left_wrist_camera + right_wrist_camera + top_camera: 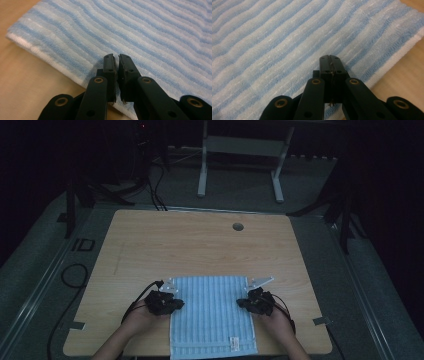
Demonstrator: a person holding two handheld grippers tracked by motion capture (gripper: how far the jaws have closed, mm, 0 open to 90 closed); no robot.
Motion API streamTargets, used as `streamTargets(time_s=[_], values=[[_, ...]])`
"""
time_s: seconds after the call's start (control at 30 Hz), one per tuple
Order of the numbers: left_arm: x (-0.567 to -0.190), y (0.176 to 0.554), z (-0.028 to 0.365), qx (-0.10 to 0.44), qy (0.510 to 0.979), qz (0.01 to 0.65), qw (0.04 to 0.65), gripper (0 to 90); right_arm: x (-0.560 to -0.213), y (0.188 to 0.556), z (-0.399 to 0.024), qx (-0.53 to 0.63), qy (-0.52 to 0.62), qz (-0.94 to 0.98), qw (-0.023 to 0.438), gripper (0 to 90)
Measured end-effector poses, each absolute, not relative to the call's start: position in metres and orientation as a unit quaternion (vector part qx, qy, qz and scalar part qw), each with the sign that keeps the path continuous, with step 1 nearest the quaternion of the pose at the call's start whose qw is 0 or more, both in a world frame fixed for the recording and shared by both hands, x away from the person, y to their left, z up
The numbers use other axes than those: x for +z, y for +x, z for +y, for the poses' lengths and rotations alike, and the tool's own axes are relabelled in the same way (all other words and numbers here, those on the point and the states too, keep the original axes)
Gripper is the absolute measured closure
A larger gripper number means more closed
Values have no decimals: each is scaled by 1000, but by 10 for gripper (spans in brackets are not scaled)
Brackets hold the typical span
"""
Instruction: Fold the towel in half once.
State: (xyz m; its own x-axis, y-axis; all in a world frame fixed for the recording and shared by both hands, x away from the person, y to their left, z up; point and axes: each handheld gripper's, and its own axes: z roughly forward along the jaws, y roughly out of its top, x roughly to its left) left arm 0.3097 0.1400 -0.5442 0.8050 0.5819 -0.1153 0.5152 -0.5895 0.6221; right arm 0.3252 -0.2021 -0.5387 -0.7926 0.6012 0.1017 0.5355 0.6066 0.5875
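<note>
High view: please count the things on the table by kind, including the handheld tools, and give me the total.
Striped towel, light blue and white, lying flat: 1
Small label sewn on the towel near its front edge: 1
Handheld grippers, black: 2, the left gripper at the towel's left edge and the right gripper at its right edge
Round hole in the table top: 1
Total: 5

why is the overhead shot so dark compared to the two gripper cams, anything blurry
High view: dim and underexposed, surroundings nearly black, the towel and table murky. Left gripper view: bright, towel weave crisp, left gripper slightly soft up close. Right gripper view: equally bright, stripes sharp, right gripper slightly soft too.
</note>
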Motion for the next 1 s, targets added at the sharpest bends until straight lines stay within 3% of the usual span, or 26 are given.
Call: streamTargets(time_s=[0.4, 0.7, 1.0], values=[[-543, 353, 136, 62, 887, 324, 323, 832, -539, 365, -202, 314, 349, 881, 55, 894], [-542, 361, 136, 53, 883, 332, 328, 806, -540, 381, -203, 319, 362, 874, 46, 888], [-517, 313, 142, 47, 888, 284, 359, 613, -513, 336, -214, 369, 322, 871, 23, 731]])
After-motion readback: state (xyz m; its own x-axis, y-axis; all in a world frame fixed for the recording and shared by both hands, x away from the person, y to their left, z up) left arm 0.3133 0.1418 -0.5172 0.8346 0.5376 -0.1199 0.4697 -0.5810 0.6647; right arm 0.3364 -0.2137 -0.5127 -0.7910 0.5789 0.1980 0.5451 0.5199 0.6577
